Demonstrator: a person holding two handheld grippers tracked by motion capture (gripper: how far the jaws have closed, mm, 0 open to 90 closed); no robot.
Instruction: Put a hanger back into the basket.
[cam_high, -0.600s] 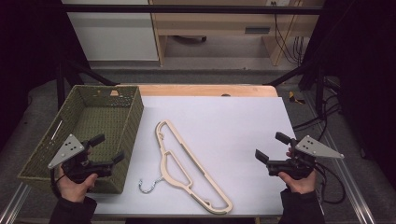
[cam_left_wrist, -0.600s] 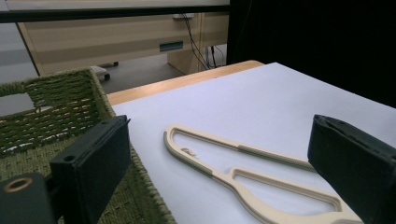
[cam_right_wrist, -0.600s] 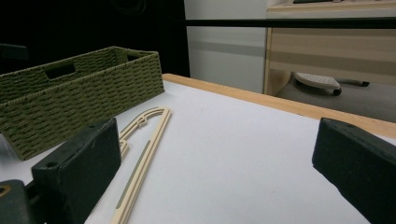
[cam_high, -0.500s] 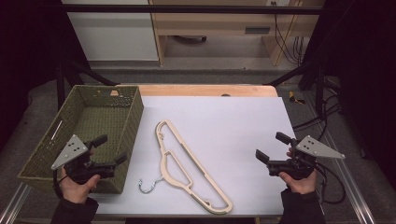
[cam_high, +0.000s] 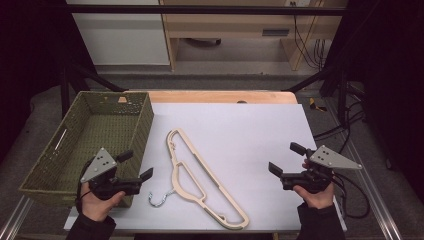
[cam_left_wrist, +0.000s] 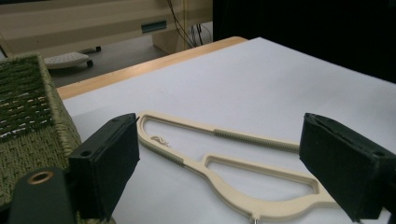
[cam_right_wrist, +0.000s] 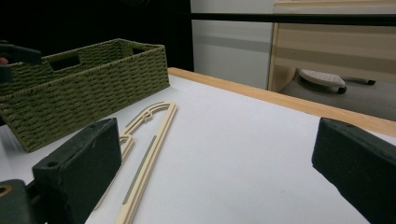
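- The left hand-held gripper (cam_high: 136, 167) is held just above the near corner of the worktop (cam_high: 250, 135), right beside the basket (cam_high: 55, 150). Its jaws are spread wide and nothing is held between them.
- The right hand-held gripper (cam_high: 287, 160) is held over the right side of the worktop. Its jaws are spread wide too, and nothing is gripped.
- Both are pointed in toward the middle, where the hanger (cam_high: 200, 180) is found.
- The hanger is laid flat on the white worktop, between the two hand-held grippers. It is apart from both of them. Its metal hook (cam_high: 159, 200) is turned toward the near left corner.
- In the left gripper view the hanger (cam_left_wrist: 233, 154) is seen lying just past the open jaws, not touched.
- In the right gripper view the hanger (cam_right_wrist: 144, 154) is seen farther off, with the basket (cam_right_wrist: 84, 88) behind it.
- The basket is set at the left edge of the worktop, and nothing can be seen inside it.
- It looks like the work is only at its start. Nothing has been picked up yet.
- What seems to be left: the hanger has to be reached, gripped and lifted, maybe to be put in the basket.
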